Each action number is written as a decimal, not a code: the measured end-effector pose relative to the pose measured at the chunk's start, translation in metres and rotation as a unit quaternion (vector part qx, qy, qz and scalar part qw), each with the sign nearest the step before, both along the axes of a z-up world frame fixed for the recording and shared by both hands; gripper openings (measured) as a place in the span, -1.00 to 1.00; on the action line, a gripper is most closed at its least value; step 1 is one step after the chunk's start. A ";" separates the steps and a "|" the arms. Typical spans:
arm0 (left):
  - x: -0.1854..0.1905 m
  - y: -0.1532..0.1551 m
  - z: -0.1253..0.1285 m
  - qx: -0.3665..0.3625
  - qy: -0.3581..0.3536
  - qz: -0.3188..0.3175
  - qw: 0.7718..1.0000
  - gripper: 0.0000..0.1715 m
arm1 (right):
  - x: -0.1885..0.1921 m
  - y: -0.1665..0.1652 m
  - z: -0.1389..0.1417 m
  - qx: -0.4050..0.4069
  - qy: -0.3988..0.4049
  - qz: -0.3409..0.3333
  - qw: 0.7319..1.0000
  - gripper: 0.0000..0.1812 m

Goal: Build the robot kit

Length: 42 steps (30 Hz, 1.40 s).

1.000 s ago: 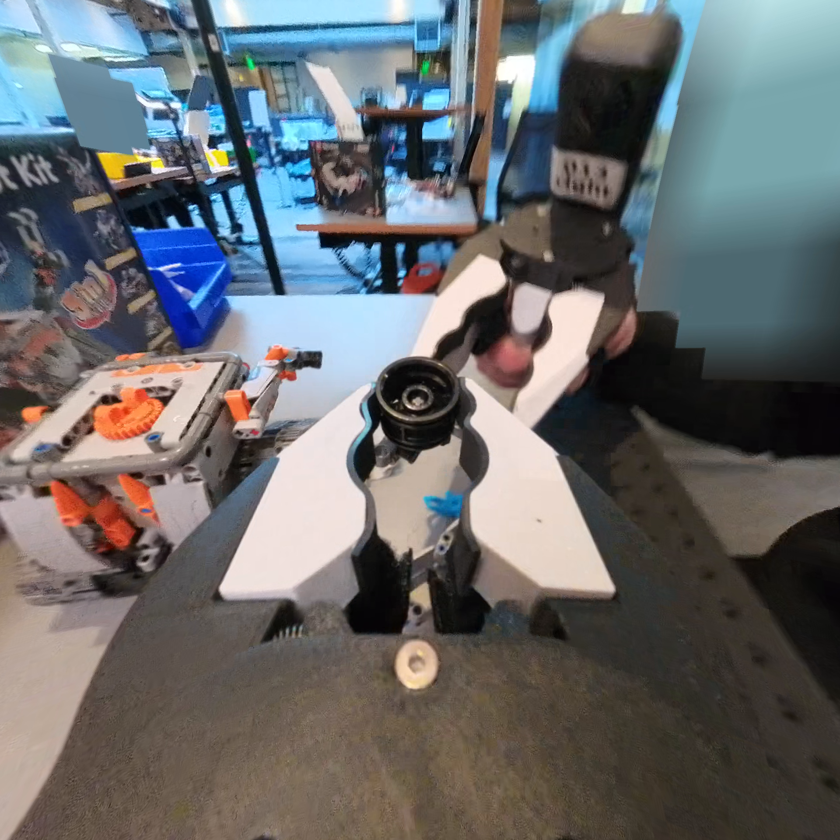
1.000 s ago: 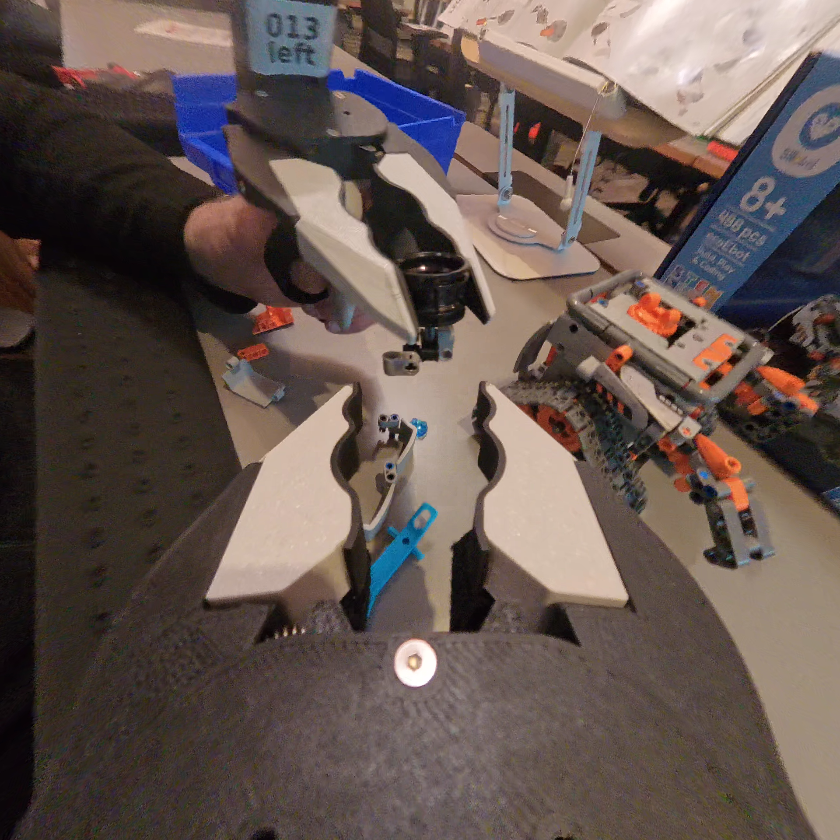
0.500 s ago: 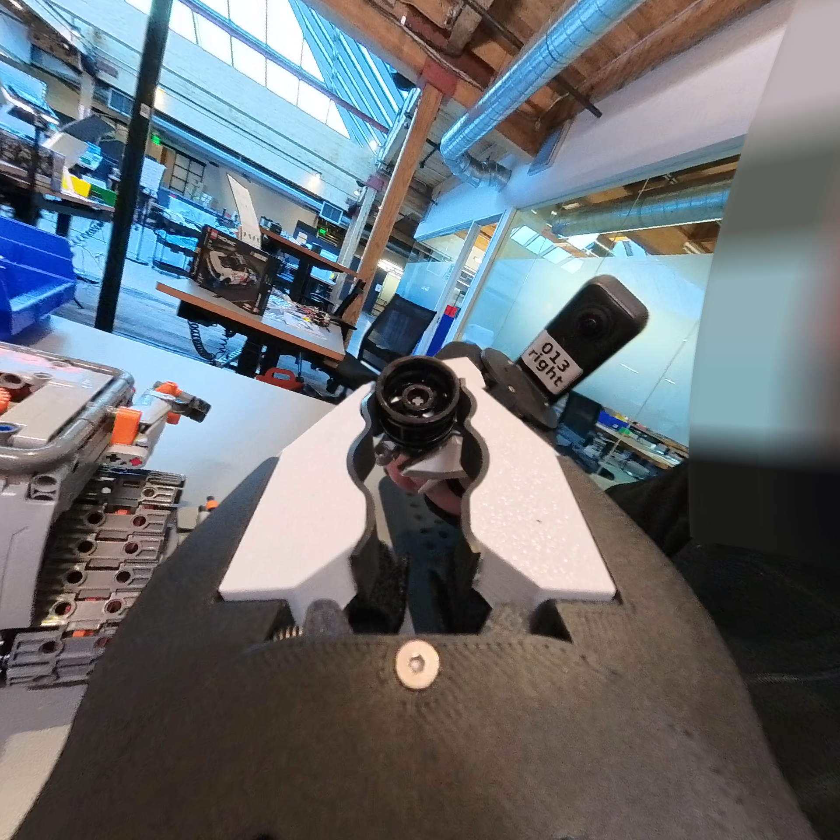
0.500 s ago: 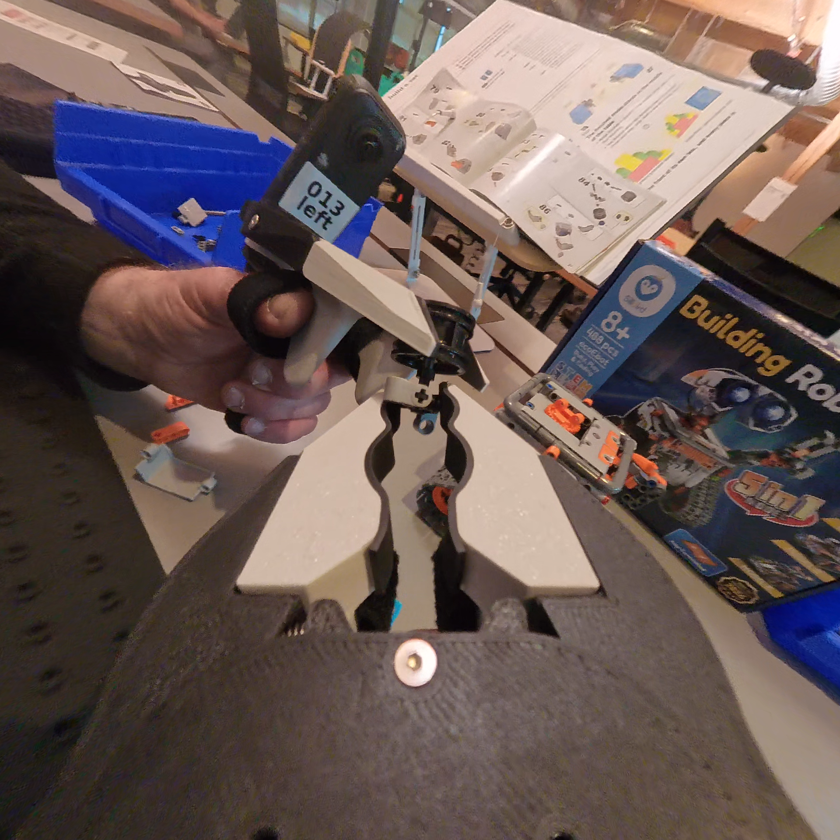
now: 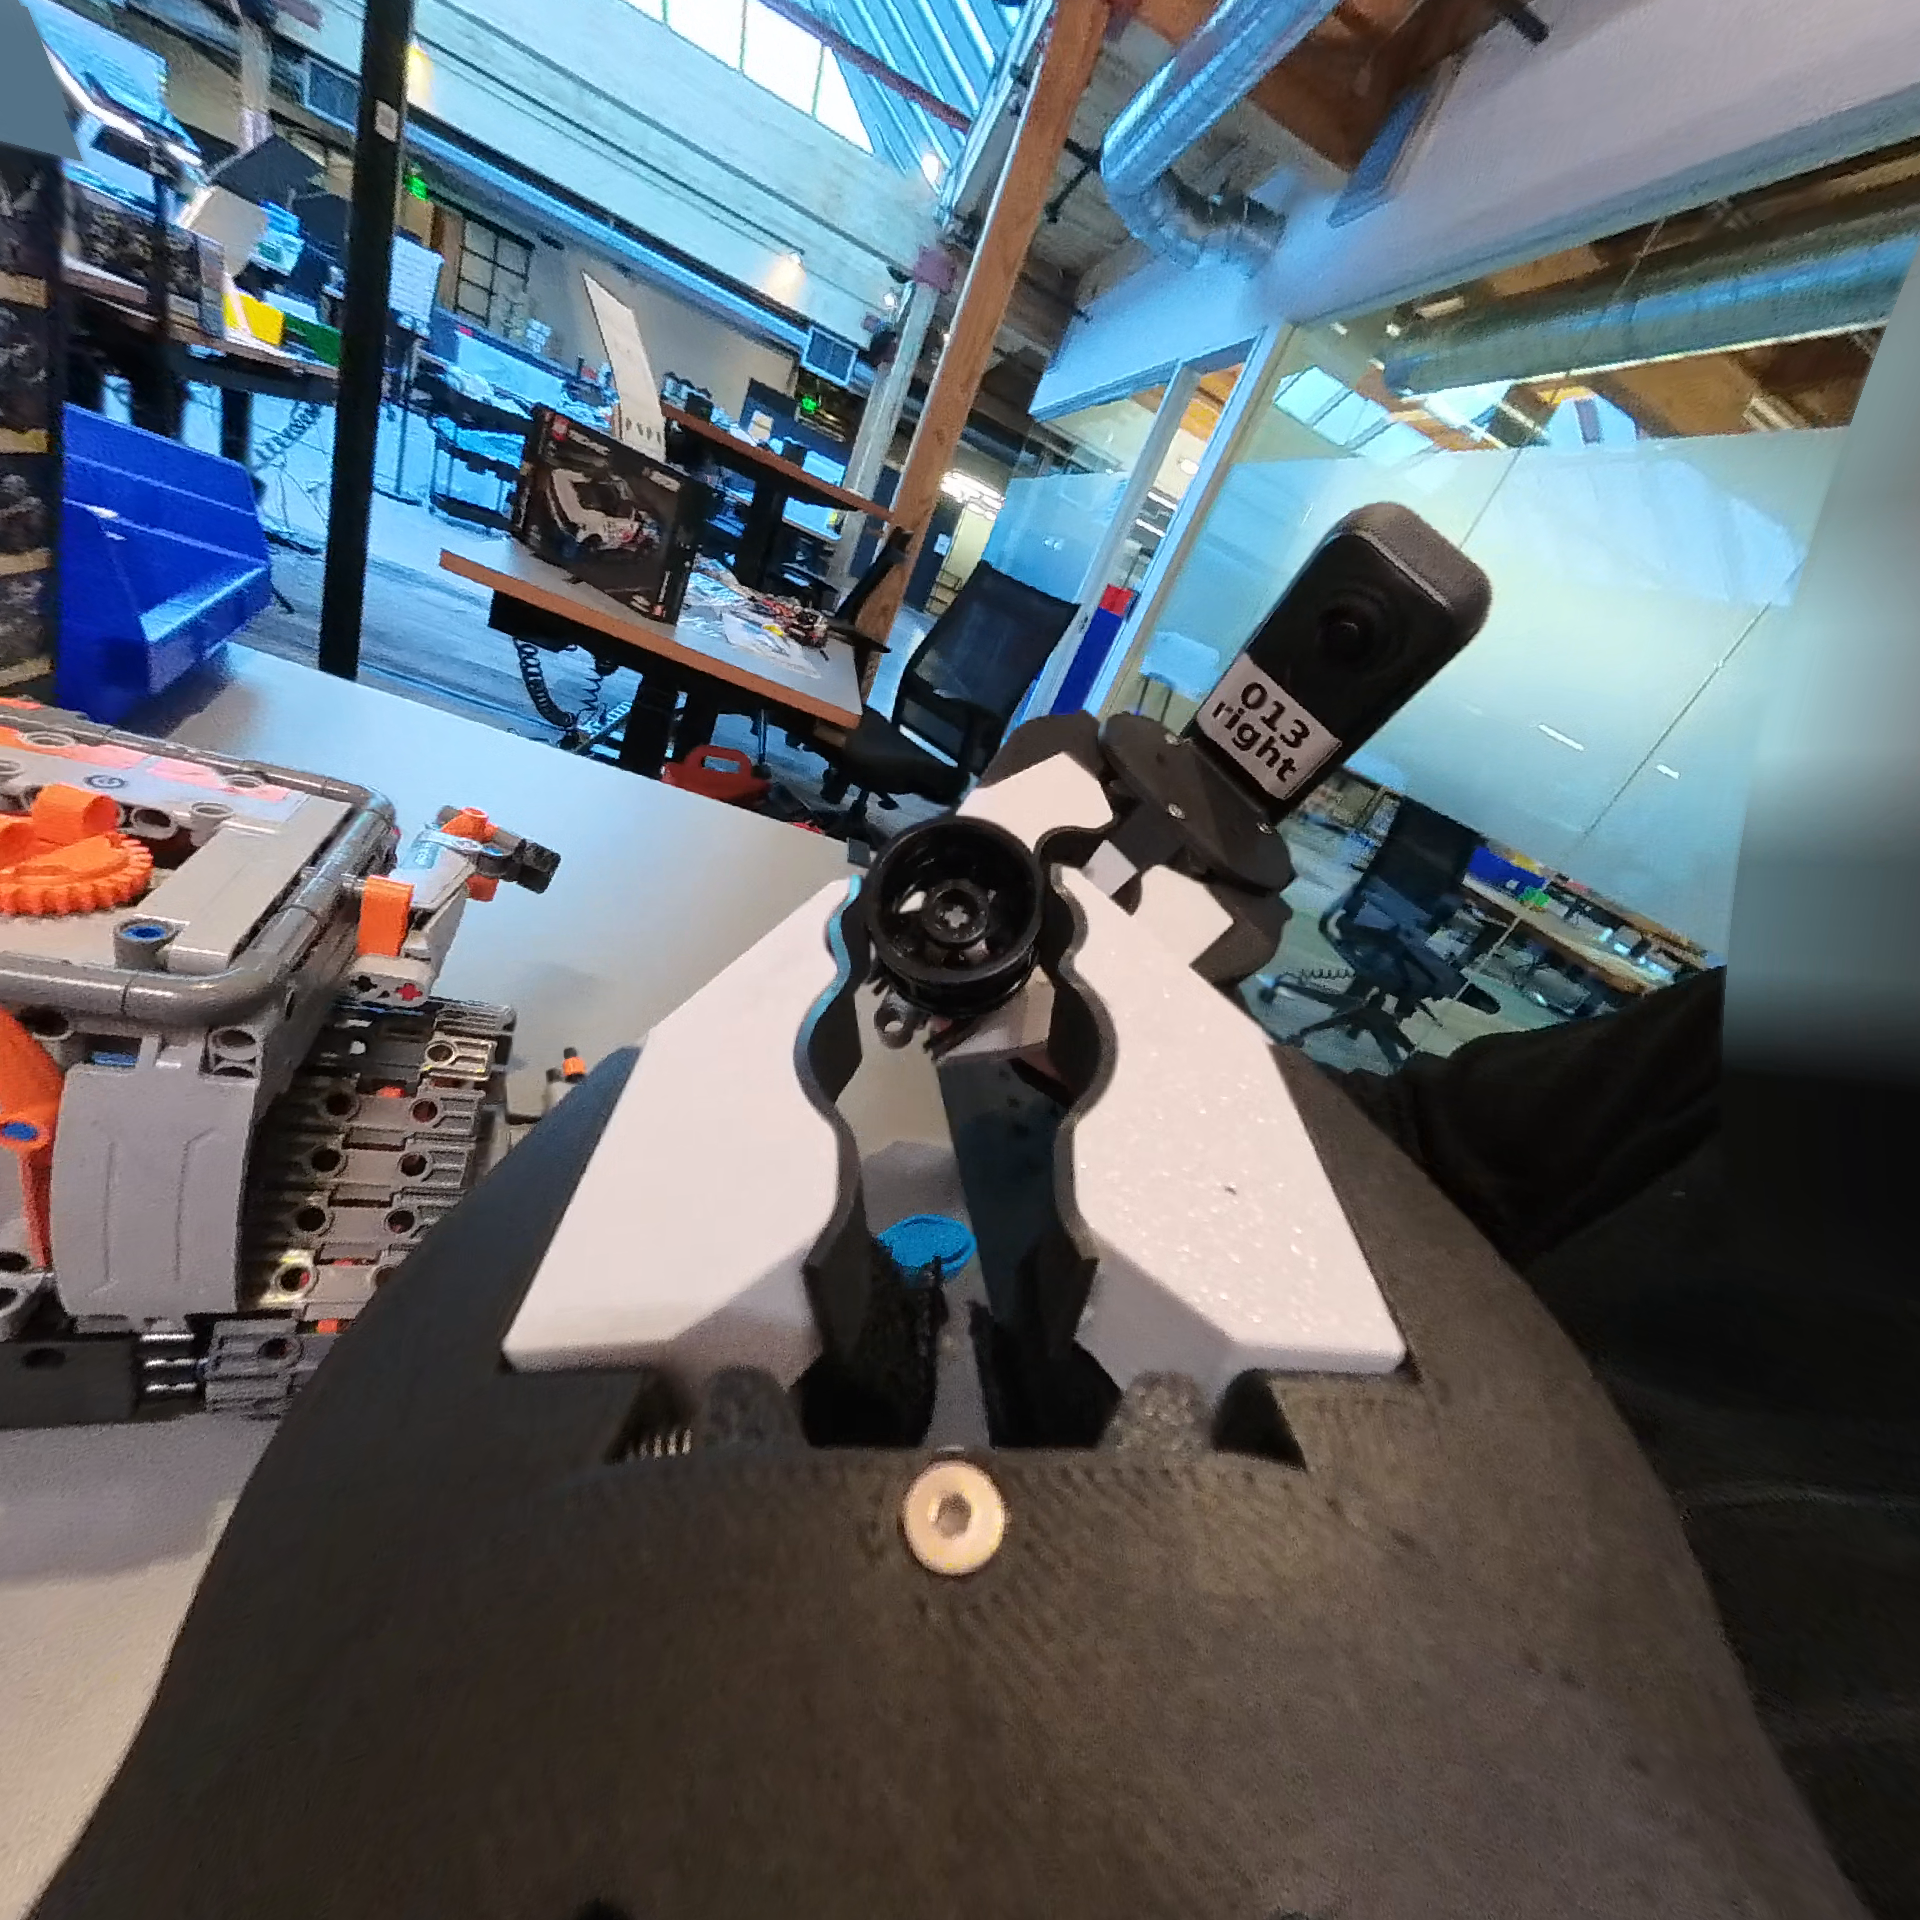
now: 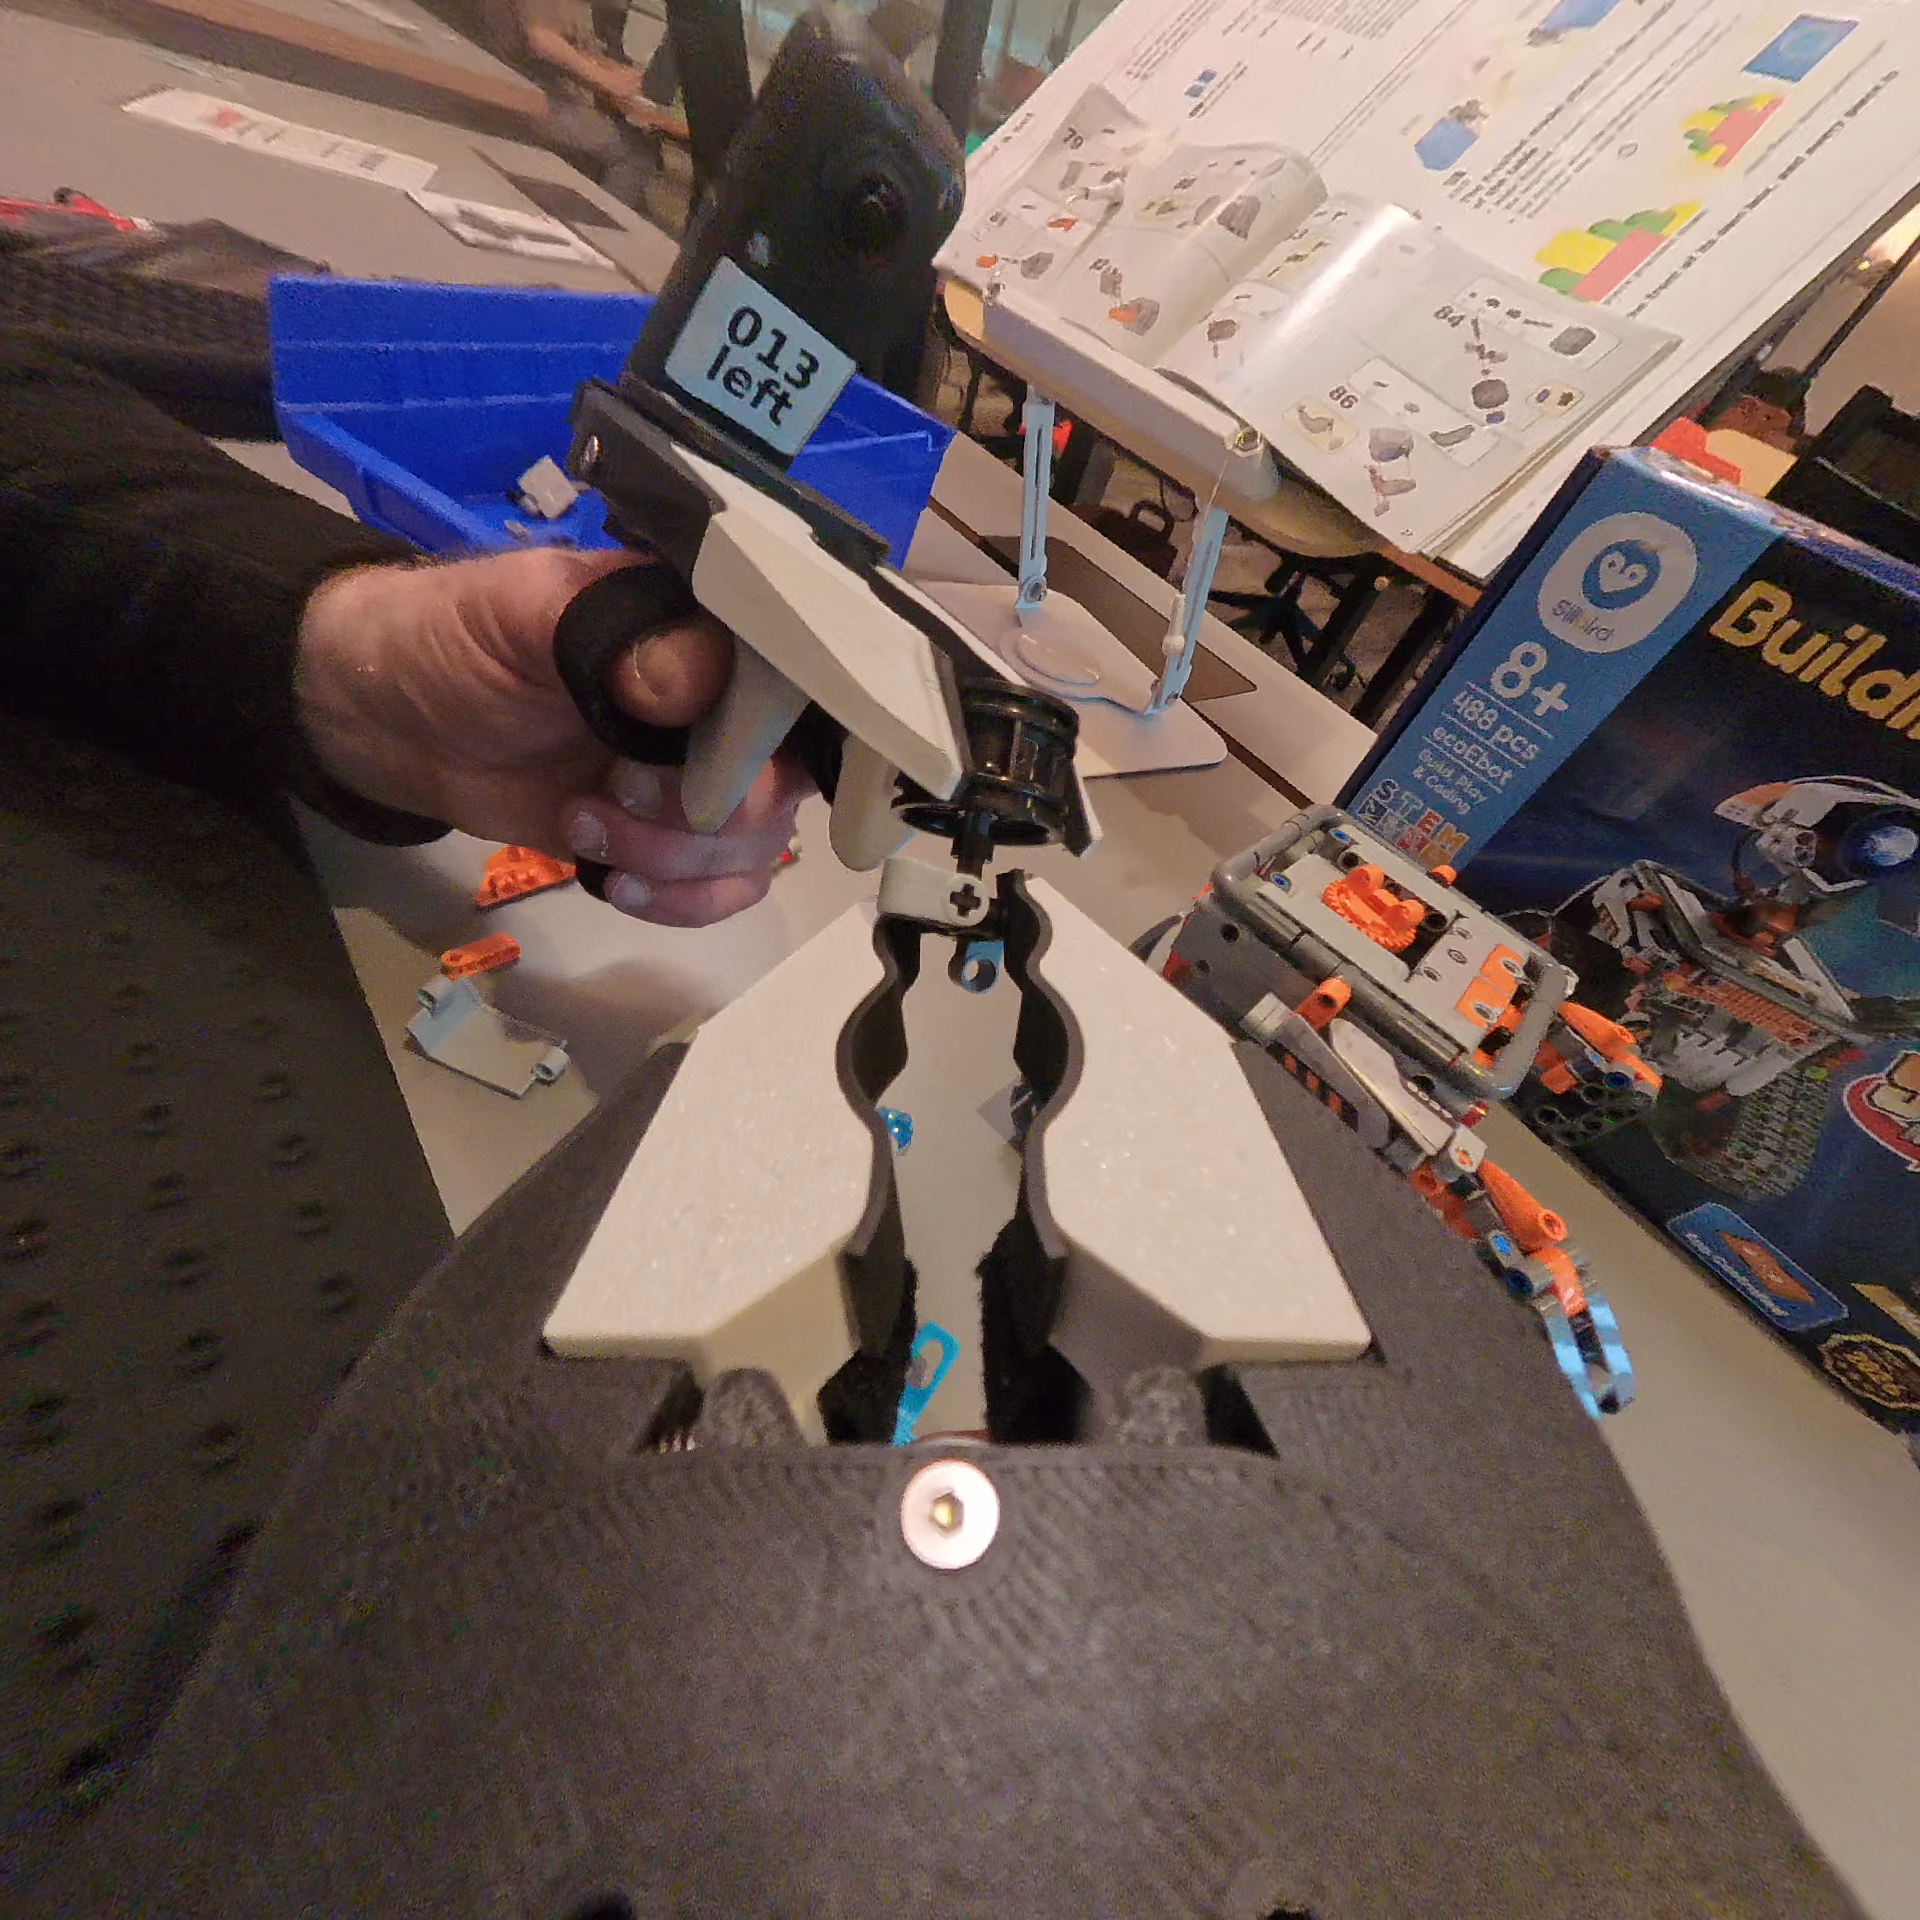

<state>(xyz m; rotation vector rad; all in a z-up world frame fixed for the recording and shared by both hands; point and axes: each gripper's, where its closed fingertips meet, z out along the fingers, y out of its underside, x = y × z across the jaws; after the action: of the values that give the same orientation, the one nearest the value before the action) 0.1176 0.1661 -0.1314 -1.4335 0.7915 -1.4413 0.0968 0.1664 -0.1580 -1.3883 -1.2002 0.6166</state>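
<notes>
My left gripper [image 5: 951, 899] is shut on a black wheel hub [image 5: 951, 925] and holds it above the table. In the right wrist view a hand [image 6: 468, 707] holds that gripper [image 6: 1013, 779] with the hub [image 6: 1023, 748] at its tips. A small grey connector [image 6: 930, 896] hangs under the hub on a black axle. My right gripper [image 6: 961, 920] points up at it, and its tips are shut on the connector. A small blue piece [image 6: 975, 968] shows between its fingers just below. The right gripper's fingers [image 5: 1039, 821] show behind the hub.
A grey and orange tracked robot model [image 5: 208, 987] [image 6: 1382, 966] stands on the table [image 6: 623, 966]. Behind are a blue bin [image 6: 436, 405], an open instruction book on a stand [image 6: 1351, 260] and a blue kit box [image 6: 1662, 831]. Loose grey [image 6: 478, 1029] and orange pieces lie below the hand.
My right gripper was open low over the table; it has risen and shut on the connector under the hub. My left gripper has tilted upward, still holding the hub.
</notes>
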 end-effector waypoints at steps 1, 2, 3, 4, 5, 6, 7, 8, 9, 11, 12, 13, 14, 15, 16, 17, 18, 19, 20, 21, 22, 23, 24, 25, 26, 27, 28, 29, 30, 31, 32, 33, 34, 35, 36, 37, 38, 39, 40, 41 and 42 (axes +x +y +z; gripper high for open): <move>0.000 -0.001 -0.001 0.002 0.003 -0.004 1.000 -0.66 | 0.000 -0.001 0.000 -0.005 0.008 0.005 1.000 -0.85; 0.000 -0.001 -0.001 0.003 0.005 0.000 1.000 -0.66 | 0.000 -0.001 0.000 -0.009 0.015 0.009 1.000 -0.86; 0.000 -0.002 -0.001 0.007 0.009 0.001 1.000 -0.66 | 0.000 -0.002 0.000 -0.012 0.023 0.016 1.000 -0.85; -0.001 -0.003 0.000 0.010 0.013 0.000 1.000 -0.66 | 0.000 -0.004 0.001 -0.014 0.031 0.023 0.999 -0.85; -0.001 -0.004 0.000 0.010 0.015 0.002 1.000 -0.67 | 0.000 -0.004 0.002 -0.010 0.033 0.024 0.999 -0.85; -0.002 -0.005 0.000 0.010 0.017 0.004 1.000 -0.67 | 0.001 -0.004 0.002 0.004 0.027 0.021 0.999 -0.85; -0.003 -0.004 0.000 0.005 0.017 0.006 1.000 -0.67 | 0.001 -0.004 0.002 0.016 0.027 0.018 0.999 -0.85; -0.004 -0.005 0.001 -0.007 0.009 0.002 1.000 -0.67 | 0.002 -0.004 0.004 0.036 0.026 0.011 0.999 -0.88; -0.004 -0.005 -0.001 -0.016 0.010 0.000 1.000 -0.67 | 0.003 -0.003 0.003 0.078 0.002 -0.011 0.997 -0.88; -0.006 -0.007 -0.002 -0.018 0.004 0.000 1.000 -0.66 | 0.001 -0.005 0.002 0.096 -0.009 -0.018 0.995 -0.88; -0.006 -0.006 -0.004 -0.023 0.008 -0.002 1.000 -0.66 | 0.002 -0.004 0.000 0.089 -0.008 -0.014 0.996 -0.88; -0.005 -0.005 -0.004 -0.030 0.004 -0.003 1.000 -0.66 | 0.002 -0.003 0.000 0.095 -0.009 -0.019 0.995 -0.88; -0.004 -0.004 -0.004 -0.033 0.003 -0.005 0.999 -0.66 | 0.003 -0.002 0.000 0.100 -0.013 -0.024 0.995 -0.88; -0.004 -0.004 -0.008 -0.034 0.010 -0.011 0.999 -0.66 | 0.003 -0.002 -0.003 0.093 -0.013 -0.020 0.995 -0.88; -0.003 -0.005 -0.009 -0.038 0.011 -0.017 0.999 -0.66 | 0.004 -0.002 -0.004 0.083 -0.009 -0.013 0.996 -0.88; -0.003 -0.005 -0.010 -0.042 0.004 -0.016 0.999 -0.66 | 0.005 -0.002 -0.003 0.082 -0.008 -0.012 0.997 -0.88; -0.002 -0.005 -0.012 -0.050 0.002 -0.023 0.998 -0.65 | 0.006 -0.001 -0.004 0.086 -0.014 -0.014 0.996 -0.88; -0.002 -0.005 -0.015 -0.053 0.007 -0.036 0.998 -0.65 | 0.007 -0.001 -0.005 0.088 -0.021 -0.014 0.996 -0.88; -0.004 -0.003 -0.015 -0.040 0.015 -0.031 0.999 -0.64 | 0.007 0.000 -0.006 0.091 -0.025 -0.016 0.995 -0.88; -0.006 -0.001 -0.013 -0.010 0.028 -0.017 0.999 -0.64 | 0.008 0.000 -0.007 0.099 -0.031 -0.019 0.994 -0.88; -0.007 0.000 -0.012 0.023 0.048 -0.007 0.999 -0.61 | 0.010 0.000 -0.006 0.111 -0.038 -0.019 0.993 -0.88; -0.007 -0.001 -0.009 0.037 0.056 -0.002 0.998 -0.52 | 0.012 0.000 -0.007 0.116 -0.041 -0.019 0.992 -0.88; -0.006 -0.003 -0.009 0.045 0.071 -0.009 0.996 -0.47 | 0.013 -0.001 -0.009 0.115 -0.045 -0.013 0.992 -0.88; -0.002 -0.005 -0.016 0.062 0.103 -0.013 0.993 -0.45 | 0.012 -0.004 -0.010 0.120 -0.050 -0.003 0.992 -0.88; 0.001 -0.007 -0.023 0.080 0.132 -0.018 0.988 -0.46 | 0.012 -0.006 -0.011 0.126 -0.055 0.001 0.991 -0.88; 0.005 -0.010 -0.024 0.091 0.140 -0.025 0.986 -0.46 | 0.011 -0.008 -0.012 0.129 -0.063 0.008 0.990 -0.88; 0.008 -0.015 -0.024 0.097 0.144 -0.040 0.984 -0.48 | 0.009 -0.011 -0.017 0.132 -0.075 0.019 0.988 -0.88; 0.009 -0.018 -0.024 0.108 0.148 -0.050 0.982 -0.59 | 0.007 -0.015 -0.020 0.135 -0.081 0.034 0.987 -0.87; 0.010 -0.020 -0.029 0.122 0.167 -0.057 0.977 -0.64 | 0.007 -0.018 -0.023 0.133 -0.084 0.046 0.986 -0.87; 0.010 -0.021 -0.033 0.126 0.180 -0.061 0.974 -0.64 | 0.007 -0.019 -0.026 0.130 -0.090 0.052 0.986 -0.88; 0.010 -0.022 -0.035 0.125 0.184 -0.064 0.973 -0.65 | 0.007 -0.019 -0.029 0.127 -0.092 0.056 0.986 -0.87; 0.010 -0.022 -0.036 0.128 0.187 -0.065 0.972 -0.66 | 0.007 -0.020 -0.029 0.123 -0.092 0.059 0.986 -0.87; 0.010 -0.022 -0.036 0.134 0.190 -0.060 0.971 -0.66 | 0.007 -0.019 -0.030 0.121 -0.090 0.060 0.987 -0.88; 0.010 -0.022 -0.037 0.139 0.195 -0.052 0.969 -0.67 | 0.007 -0.019 -0.030 0.122 -0.091 0.058 0.987 -0.88; 0.010 -0.022 -0.037 0.147 0.200 -0.042 0.968 -0.67 | 0.007 -0.018 -0.030 0.128 -0.094 0.050 0.986 -0.88; 0.009 -0.021 -0.036 0.153 0.200 -0.028 0.967 -0.67 | 0.008 -0.017 -0.030 0.138 -0.098 0.040 0.985 -0.88; 0.009 -0.019 -0.037 0.151 0.202 -0.013 0.967 -0.68 | 0.008 -0.015 -0.030 0.148 -0.101 0.026 0.983 -0.88; 0.007 -0.017 -0.035 0.148 0.199 0.001 0.969 -0.68 | 0.008 -0.014 -0.030 0.159 -0.104 0.014 0.982 -0.88; 0.006 -0.017 -0.035 0.136 0.193 0.009 0.972 -0.68 | 0.007 -0.014 -0.030 0.169 -0.107 0.006 0.980 -0.89; 0.003 -0.017 -0.032 0.116 0.180 0.016 0.977 -0.69 | 0.007 -0.014 -0.030 0.177 -0.109 -0.001 0.978 -0.89; -0.003 -0.008 -0.026 0.100 0.158 0.048 0.981 -1.00 | 0.006 -0.016 -0.034 0.180 -0.119 0.001 0.976 -0.89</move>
<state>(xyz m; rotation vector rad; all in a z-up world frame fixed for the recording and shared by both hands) 0.1141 0.1578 -0.1571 -1.5410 1.0202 -1.0420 0.1029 0.1502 -0.1917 -1.1709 -1.4239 0.2200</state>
